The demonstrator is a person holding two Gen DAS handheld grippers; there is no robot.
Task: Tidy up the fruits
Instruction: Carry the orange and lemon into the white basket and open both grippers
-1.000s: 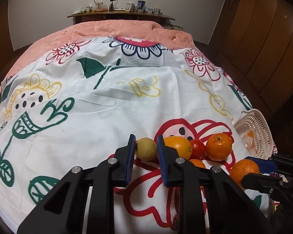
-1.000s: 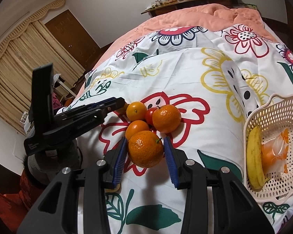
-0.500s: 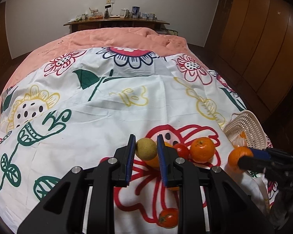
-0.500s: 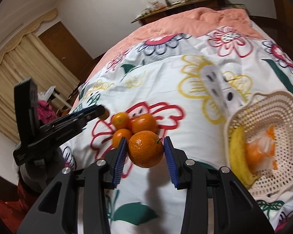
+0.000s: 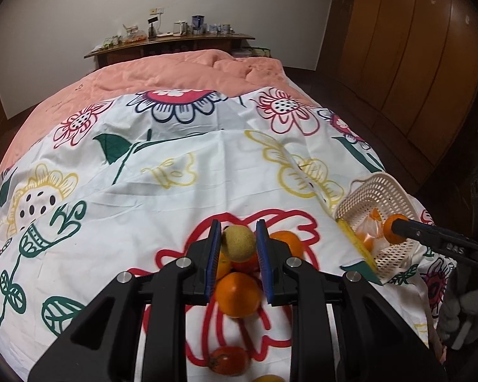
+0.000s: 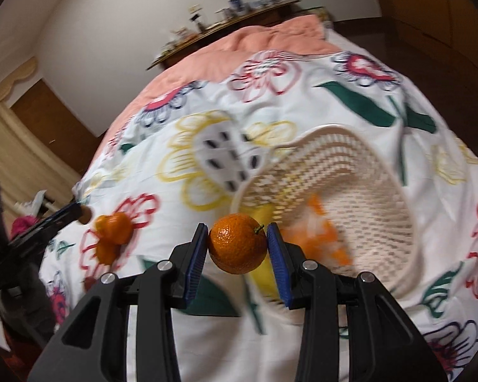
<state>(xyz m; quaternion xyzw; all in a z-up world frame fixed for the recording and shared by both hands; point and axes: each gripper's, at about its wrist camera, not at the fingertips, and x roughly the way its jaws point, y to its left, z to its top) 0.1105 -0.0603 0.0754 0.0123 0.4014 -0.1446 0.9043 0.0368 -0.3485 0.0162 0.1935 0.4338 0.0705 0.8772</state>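
My left gripper (image 5: 238,238) is shut on a yellow-green round fruit (image 5: 238,243) and holds it above a cluster of oranges (image 5: 238,294) and a red tomato (image 5: 228,359) on the flowered sheet. My right gripper (image 6: 237,245) is shut on an orange (image 6: 238,243) and holds it over the near rim of the white lattice basket (image 6: 376,197). The basket holds a banana (image 6: 264,273) and a bag of orange pieces (image 6: 318,238). In the left wrist view the basket (image 5: 379,194) sits at the right with the right gripper's orange (image 5: 395,227) at its mouth.
The fruits lie on a bed with a white flowered sheet (image 5: 143,197) over a pink quilt (image 5: 175,73). A wooden shelf with small items (image 5: 172,36) stands beyond the bed. Wooden wardrobe doors (image 5: 414,47) stand at the right.
My right gripper has carried the orange rightward from the fruit cluster to the basket. My left gripper has lifted the yellow-green fruit higher above the cluster.
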